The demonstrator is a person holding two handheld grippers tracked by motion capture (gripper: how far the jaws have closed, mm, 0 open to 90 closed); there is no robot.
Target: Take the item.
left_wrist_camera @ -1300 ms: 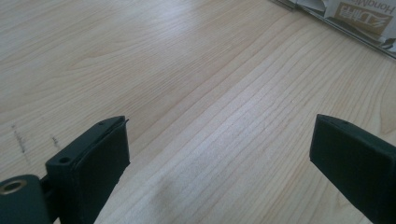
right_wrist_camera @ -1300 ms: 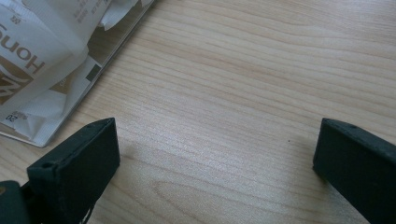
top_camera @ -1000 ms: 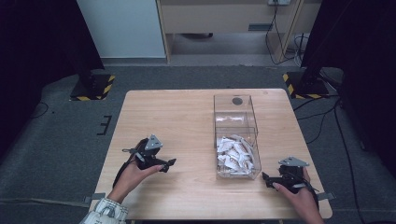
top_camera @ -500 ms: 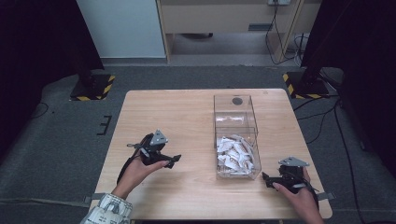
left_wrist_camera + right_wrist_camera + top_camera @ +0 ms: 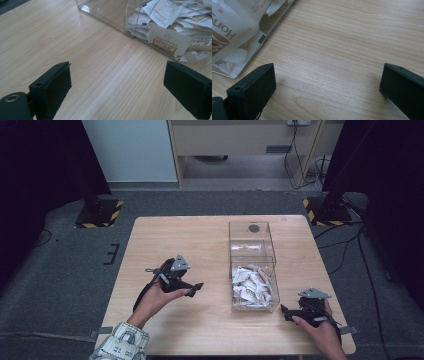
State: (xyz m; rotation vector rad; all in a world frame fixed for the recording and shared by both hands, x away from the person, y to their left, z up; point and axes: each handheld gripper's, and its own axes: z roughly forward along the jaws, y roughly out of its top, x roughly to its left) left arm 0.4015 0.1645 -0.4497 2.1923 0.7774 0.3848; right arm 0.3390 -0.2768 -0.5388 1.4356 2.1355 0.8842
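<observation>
Flanking one clear box, two grippers, many packets

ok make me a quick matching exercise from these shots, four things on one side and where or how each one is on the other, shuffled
Things:
1. left gripper
2. right gripper
3. paper packets
4. clear box

Places or states:
A. heaped in the near compartment of the box
B. open, held over the table left of the box
C. stands right of the table's middle, far compartment holding no packets
D. open, low at the table's near right corner, beside the box

Pairs: 1-B, 2-D, 3-A, 4-C
</observation>
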